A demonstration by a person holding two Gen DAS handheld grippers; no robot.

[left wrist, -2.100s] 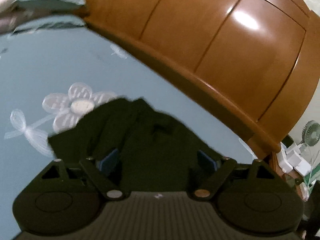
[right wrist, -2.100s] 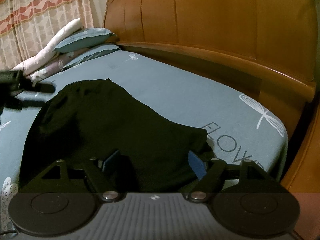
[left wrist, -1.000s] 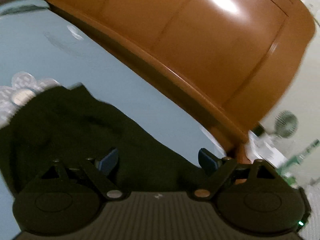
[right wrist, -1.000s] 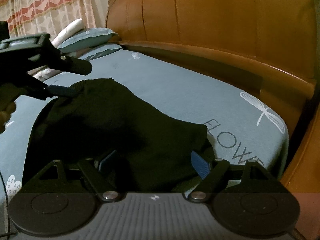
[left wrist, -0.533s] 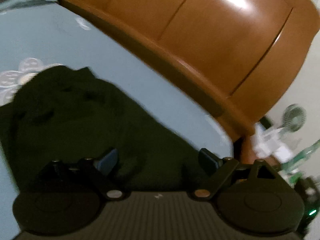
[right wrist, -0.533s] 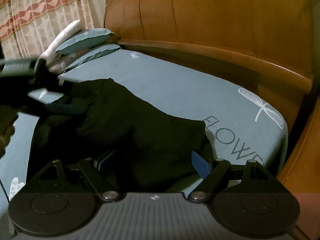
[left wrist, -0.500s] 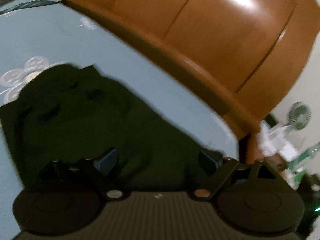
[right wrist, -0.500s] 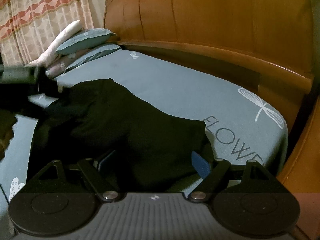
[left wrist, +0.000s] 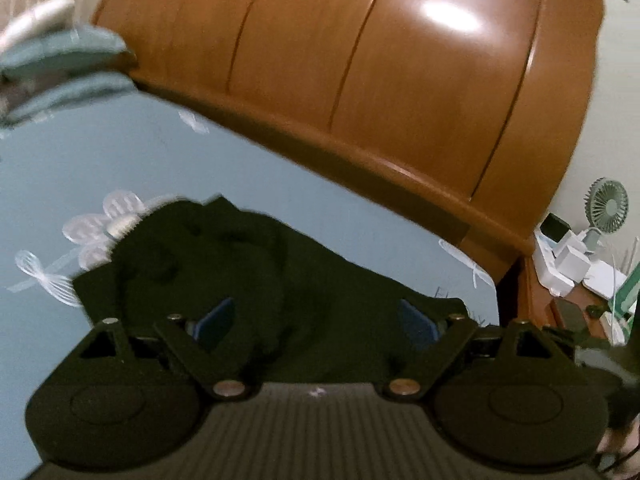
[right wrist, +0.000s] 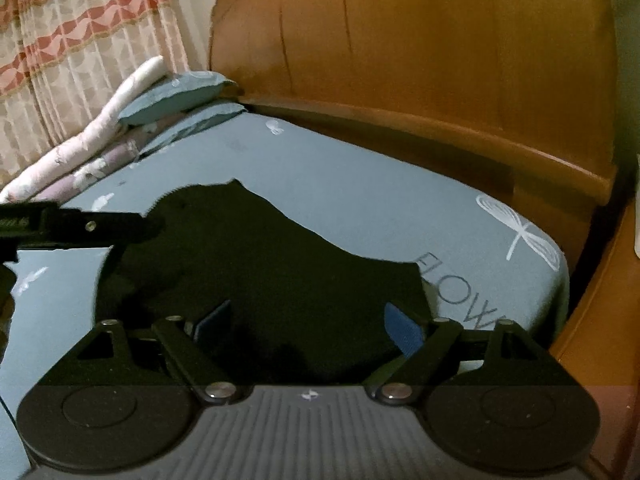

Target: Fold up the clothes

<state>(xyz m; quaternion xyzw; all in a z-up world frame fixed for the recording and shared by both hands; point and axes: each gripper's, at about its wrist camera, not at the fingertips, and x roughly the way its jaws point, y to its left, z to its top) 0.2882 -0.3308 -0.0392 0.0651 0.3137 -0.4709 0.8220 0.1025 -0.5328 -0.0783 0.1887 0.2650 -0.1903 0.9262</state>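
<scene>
A black garment point(left wrist: 288, 288) lies crumpled on the blue-grey bed sheet point(left wrist: 120, 160), also seen as a dark heap point(right wrist: 260, 272) in the right wrist view. My left gripper point(left wrist: 316, 318) hovers over its near part, jaws wide and still opening, blue pads point(left wrist: 216, 316) clear of the cloth. My right gripper point(right wrist: 308, 322) hangs over the garment's near right end, jaws likewise opening, nothing pinched between them. One of the left gripper's fingers point(right wrist: 112, 224) reaches in from the left beside the garment's far-left edge.
A tall wooden headboard point(right wrist: 440, 80) runs along the far side of the bed. Pillows point(right wrist: 176, 96) and a rolled quilt point(right wrist: 92, 140) lie at the far left before a patterned curtain point(right wrist: 80, 40). Right of the bed stands a nightstand with a small fan point(left wrist: 606, 206).
The left gripper has come away from the garment's far-left edge and dropped lower and leftward in the right wrist view. Its camera now shows the flower print again. Both jaws stand slightly wider.
</scene>
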